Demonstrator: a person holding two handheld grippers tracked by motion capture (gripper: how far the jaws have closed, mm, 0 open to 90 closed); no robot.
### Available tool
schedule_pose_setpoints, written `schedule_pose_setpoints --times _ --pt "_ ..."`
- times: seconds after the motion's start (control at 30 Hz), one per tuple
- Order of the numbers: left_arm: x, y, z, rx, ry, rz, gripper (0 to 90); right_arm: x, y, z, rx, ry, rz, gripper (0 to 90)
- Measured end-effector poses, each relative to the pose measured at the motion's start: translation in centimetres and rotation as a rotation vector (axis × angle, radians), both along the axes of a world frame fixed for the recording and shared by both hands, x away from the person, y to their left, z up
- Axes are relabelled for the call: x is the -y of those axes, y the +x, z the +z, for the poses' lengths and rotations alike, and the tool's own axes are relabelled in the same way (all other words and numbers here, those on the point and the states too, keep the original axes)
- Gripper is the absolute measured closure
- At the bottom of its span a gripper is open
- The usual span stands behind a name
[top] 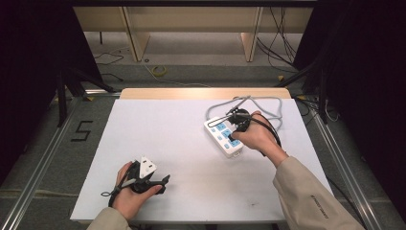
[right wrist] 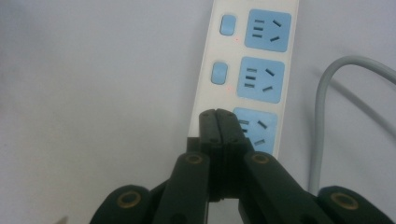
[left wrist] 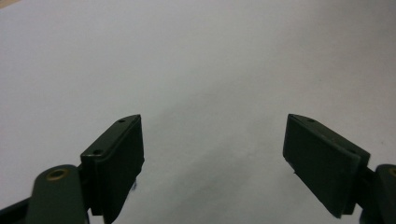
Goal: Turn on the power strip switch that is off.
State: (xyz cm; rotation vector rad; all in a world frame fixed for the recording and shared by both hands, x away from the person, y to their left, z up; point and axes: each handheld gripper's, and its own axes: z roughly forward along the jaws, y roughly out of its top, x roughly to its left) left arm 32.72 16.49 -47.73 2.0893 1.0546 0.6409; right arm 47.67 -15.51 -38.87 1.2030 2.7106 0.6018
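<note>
Pressing closed jaws onto the power strip (right wrist: 247,84), the right gripper (right wrist: 217,122) seemingly targets a switch; the left gripper (left wrist: 212,154) rests wide apart, empty

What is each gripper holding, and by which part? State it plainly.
Nothing is held. The left gripper is open over the bare white table. The right gripper is shut with nothing between its jaws, its tips at the white power strip with blue sockets.
</note>
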Motion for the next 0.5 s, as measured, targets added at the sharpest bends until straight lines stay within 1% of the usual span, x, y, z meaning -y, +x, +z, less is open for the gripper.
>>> schedule_pose_setpoints --times 0.43,0.5 --pt "0.01 -0.03 0.00 0.001 -0.004 0.002 20.2 -0.41 0.68 -0.48 -0.018 -0.016 -0.007 90.0" --pt "0.01 -0.03 0.00 0.001 -0.004 0.002 20.2 -0.53 0.75 -0.49 -0.026 -0.021 -0.012 90.0"
